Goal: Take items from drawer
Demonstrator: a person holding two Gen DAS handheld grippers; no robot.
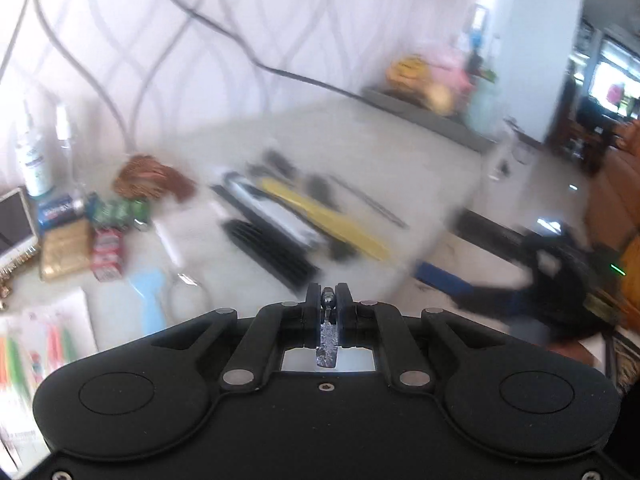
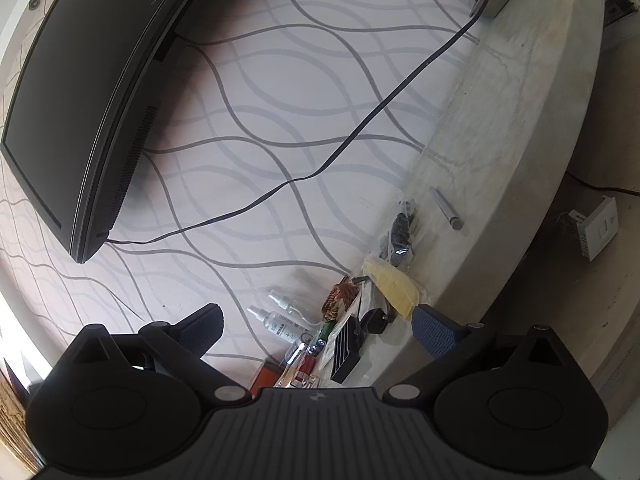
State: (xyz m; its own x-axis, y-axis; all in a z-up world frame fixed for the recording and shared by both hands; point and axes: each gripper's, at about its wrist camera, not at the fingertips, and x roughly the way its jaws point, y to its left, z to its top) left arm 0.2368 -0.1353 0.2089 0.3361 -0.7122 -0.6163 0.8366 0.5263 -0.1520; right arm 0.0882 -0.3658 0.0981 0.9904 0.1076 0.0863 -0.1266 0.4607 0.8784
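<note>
Pinching a small metal thing, the left hand-held gripper (image 1: 329, 300) has its jaws pressed nearly together around it. The item (image 1: 328, 336) looks like a thin silvery blade with a rough, glittery surface and a darker rounded knob at the top, sticking up between the fingers (image 1: 344, 304); can't tell exactly what it is. It's held up above the pale desk (image 1: 224, 144), not touching it. Everything beyond is motion-blurred: a long yellow piece (image 1: 324, 216), black ridged strips (image 1: 268, 248), a coil of copper wire (image 1: 152, 178), a white spray bottle (image 1: 34, 160) and some small colourful packets (image 1: 108, 252).

The right hand-held gripper (image 2: 318, 330) is spread wide with nothing in it, blue pads (image 2: 434, 334) showing, facing wavy-patterned wallpaper (image 2: 280, 100) and a dark monitor (image 2: 80, 100).
</note>
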